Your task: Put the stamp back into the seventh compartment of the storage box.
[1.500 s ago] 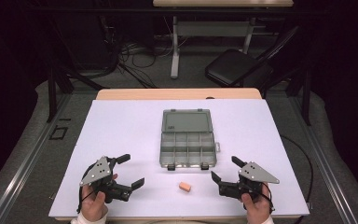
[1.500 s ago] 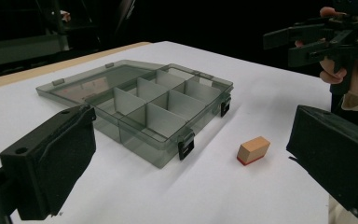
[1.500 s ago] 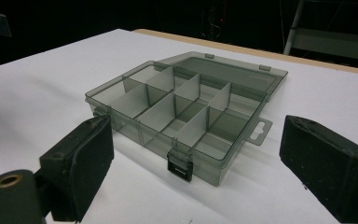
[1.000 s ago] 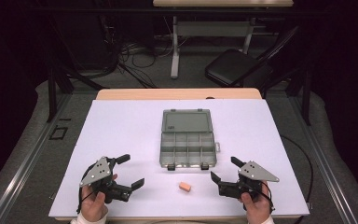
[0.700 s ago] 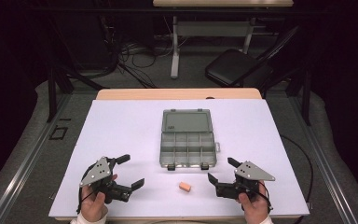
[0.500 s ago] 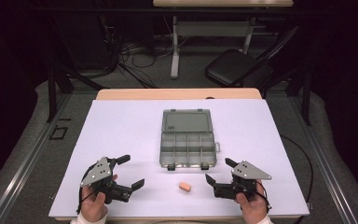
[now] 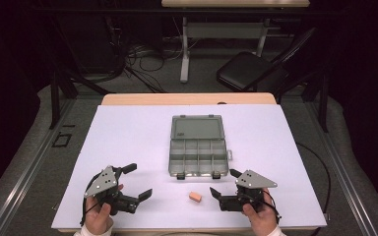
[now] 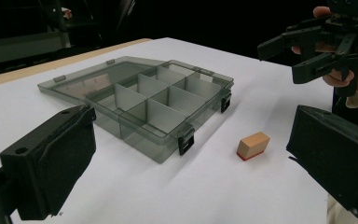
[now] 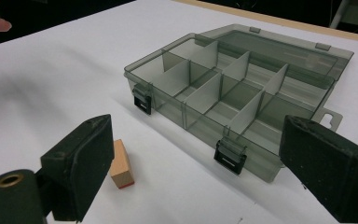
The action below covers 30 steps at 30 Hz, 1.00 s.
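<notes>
The block (image 7: 194, 197) lies on the table (image 7: 128, 137), just in front of the open box (image 7: 197, 157) and left of your right gripper (image 7: 222, 184). Both grippers gape wide and hold nothing; the left gripper (image 7: 135, 180) idles. Straddle the block squarely, probably across its short sides, then close.

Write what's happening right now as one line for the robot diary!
right gripper: open, near small wooden block, not touching | left gripper: open, empty | grey clear plastic compartment box: lid open, compartments empty | block: on white table
</notes>
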Available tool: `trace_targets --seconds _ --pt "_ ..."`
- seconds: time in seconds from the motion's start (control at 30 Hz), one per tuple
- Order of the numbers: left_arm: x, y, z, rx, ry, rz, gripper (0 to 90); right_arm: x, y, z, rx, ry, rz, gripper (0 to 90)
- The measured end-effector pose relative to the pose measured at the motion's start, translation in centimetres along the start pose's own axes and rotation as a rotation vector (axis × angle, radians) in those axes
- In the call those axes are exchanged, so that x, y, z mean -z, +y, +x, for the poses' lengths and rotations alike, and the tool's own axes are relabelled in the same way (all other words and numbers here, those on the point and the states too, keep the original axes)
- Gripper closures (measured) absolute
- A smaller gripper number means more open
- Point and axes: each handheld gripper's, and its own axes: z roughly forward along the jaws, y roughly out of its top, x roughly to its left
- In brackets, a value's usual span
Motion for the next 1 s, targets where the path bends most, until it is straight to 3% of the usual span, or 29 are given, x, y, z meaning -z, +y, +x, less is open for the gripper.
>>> trace_targets --seconds 0.53,1.0 --pt "-0.1 0.0 0.0 -0.001 -0.004 0.001 0.9 -0.6 0.1 0.9 0.01 0.063 0.057 10.5" --pt "-0.2 0.0 -0.1 -0.005 -0.006 0.008 0.8 -0.9 0.5 1.5 0.004 0.09 0.13 10.5"
